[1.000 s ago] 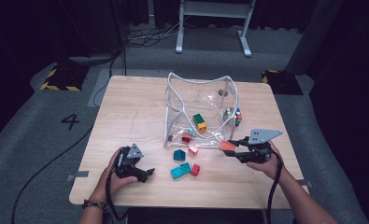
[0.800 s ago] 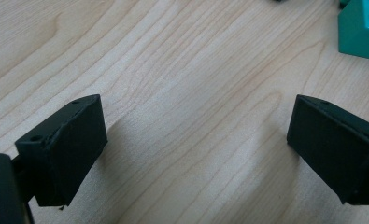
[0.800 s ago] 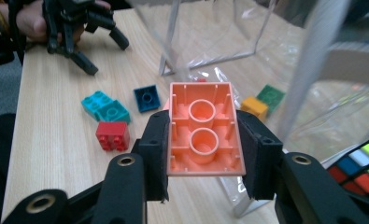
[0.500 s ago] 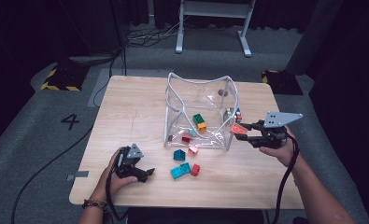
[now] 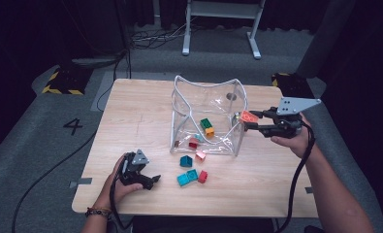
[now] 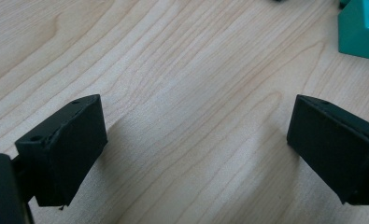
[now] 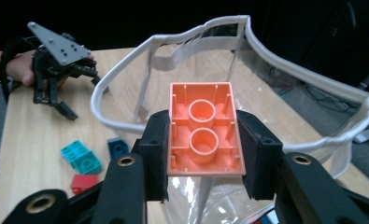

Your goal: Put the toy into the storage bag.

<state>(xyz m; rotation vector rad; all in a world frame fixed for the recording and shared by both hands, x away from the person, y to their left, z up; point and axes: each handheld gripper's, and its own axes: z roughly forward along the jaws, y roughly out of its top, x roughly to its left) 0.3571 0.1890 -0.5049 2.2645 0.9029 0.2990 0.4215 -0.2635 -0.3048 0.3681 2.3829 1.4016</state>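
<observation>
My right gripper (image 7: pixel 205 140) is shut on an orange brick (image 7: pixel 205 130), hollow underside toward the camera. In the high view that orange brick (image 5: pixel 248 117) hangs at the right rim of a clear plastic bag (image 5: pixel 206 97) with a white rim, held by the right gripper (image 5: pixel 249 122). Inside the bag lie a green brick (image 5: pixel 206 124), a yellow one (image 5: pixel 209 131) and a red one (image 5: pixel 193 143). My left gripper (image 5: pixel 150 180) rests on the table at the front left, open, with bare wood between its fingers (image 6: pixel 65 144).
Loose bricks lie in front of the bag: a dark teal one (image 5: pixel 185 160), a turquoise one (image 5: pixel 186 177), a red one (image 5: pixel 202 176) and a pink one (image 5: pixel 200 155). The wooden table (image 5: pixel 131 111) has free room at the left. A metal stand (image 5: pixel 220 24) is beyond.
The right gripper has risen from table level beside the bag up to its right rim, carrying the orange brick. The left gripper has stayed in place.
</observation>
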